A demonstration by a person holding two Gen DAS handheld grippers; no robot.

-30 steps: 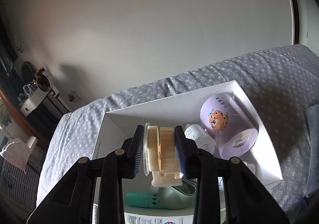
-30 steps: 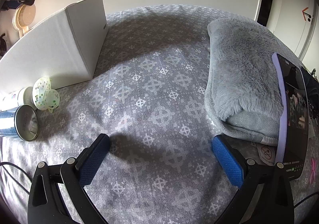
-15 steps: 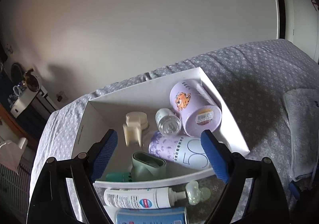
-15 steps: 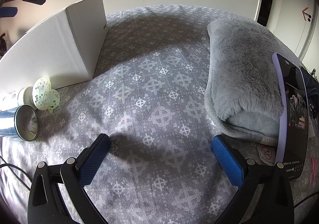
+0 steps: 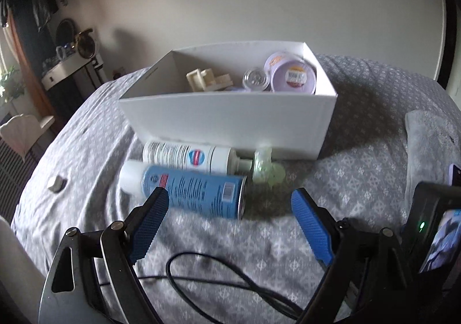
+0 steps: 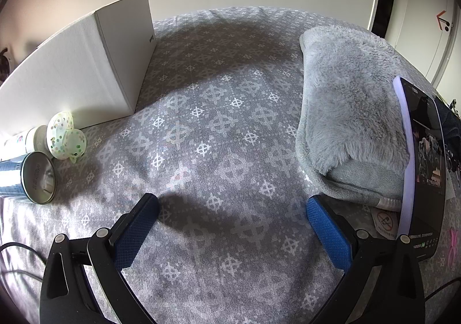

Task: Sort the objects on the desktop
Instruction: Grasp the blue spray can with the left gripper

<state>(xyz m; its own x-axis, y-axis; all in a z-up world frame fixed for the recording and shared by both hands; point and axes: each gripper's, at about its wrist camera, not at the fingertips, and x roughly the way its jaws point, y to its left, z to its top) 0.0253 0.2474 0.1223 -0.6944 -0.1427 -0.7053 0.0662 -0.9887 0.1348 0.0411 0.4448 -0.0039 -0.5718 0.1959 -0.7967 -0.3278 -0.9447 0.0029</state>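
Observation:
A white box (image 5: 230,116) stands on the grey patterned cloth and holds a cream tape dispenser (image 5: 206,80), a clear small jar (image 5: 255,79) and a purple tub (image 5: 292,76). In front of it lie a white pump bottle (image 5: 190,156), a blue can (image 5: 198,191) and a green dotted pacifier (image 5: 266,169). My left gripper (image 5: 230,226) is open and empty, low over the cloth just before the blue can. My right gripper (image 6: 230,229) is open and empty over bare cloth; its view shows the box (image 6: 86,70), pacifier (image 6: 64,139) and can (image 6: 37,181) at the left.
A folded grey fleece (image 6: 348,116) lies at the right with a phone (image 6: 420,168) leaning beside it. A black cable (image 5: 219,275) runs over the cloth under the left gripper. A small white object (image 5: 56,184) sits at the far left of the cloth.
The left gripper let go of the tape dispenser into the box, opened, and drew back and down to the cloth in front of the box. The right gripper stayed still.

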